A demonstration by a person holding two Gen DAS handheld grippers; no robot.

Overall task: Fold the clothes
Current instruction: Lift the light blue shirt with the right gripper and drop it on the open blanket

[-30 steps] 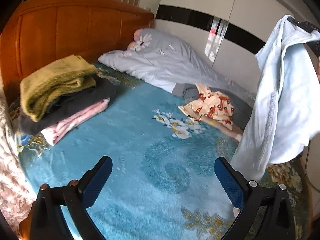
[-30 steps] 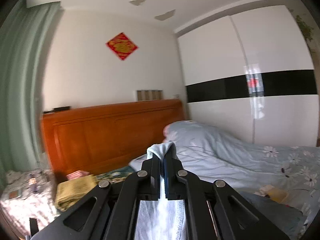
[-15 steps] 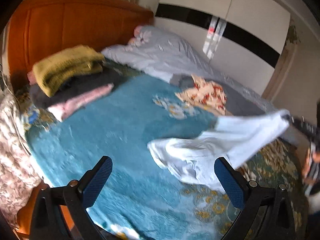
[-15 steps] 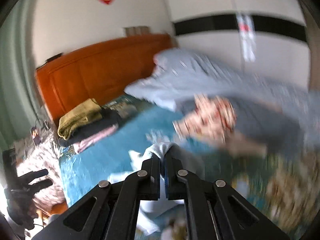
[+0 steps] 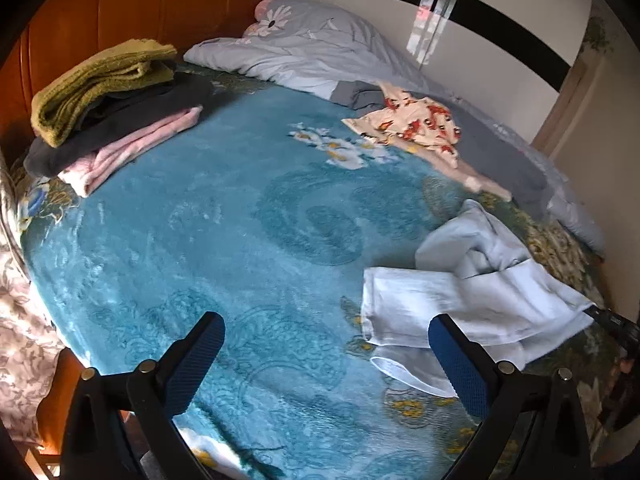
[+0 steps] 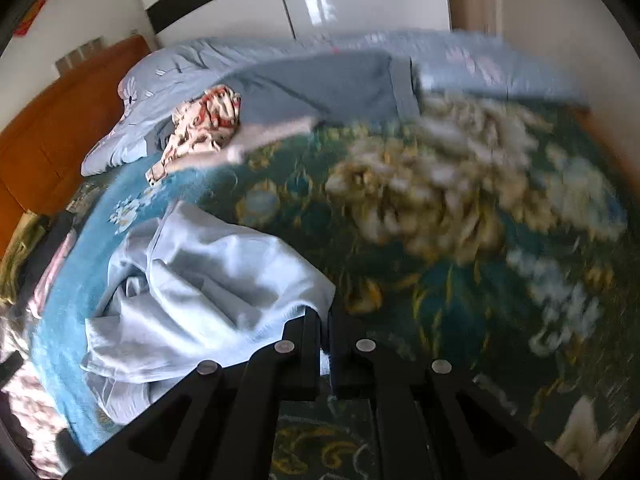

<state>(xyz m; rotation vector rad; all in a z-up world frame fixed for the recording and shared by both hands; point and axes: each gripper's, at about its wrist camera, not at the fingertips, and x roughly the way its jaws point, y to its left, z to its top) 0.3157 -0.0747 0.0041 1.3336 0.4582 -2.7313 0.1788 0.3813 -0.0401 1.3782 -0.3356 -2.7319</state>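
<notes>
With the right hand-held gripper (image 6: 324,320) clamped on the shirt (image 5: 472,292) and the left (image 5: 326,354) open, spreading it flat on the bed (image 5: 240,240) comes next.

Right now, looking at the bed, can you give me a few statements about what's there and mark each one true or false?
1. The pale blue garment lies crumpled on the teal blanket. True.
2. The right gripper is wide open and holds nothing. False: its jaws are shut on an edge of the pale blue garment.
3. The left gripper is open and empty. True.
4. The stack of folded clothes has a pink item on top. False: an olive-green piece is on top, the pink one at the bottom.
5. The red-patterned garment is neatly folded on that stack. False: it lies loose, apart, beside the grey quilt.
</notes>
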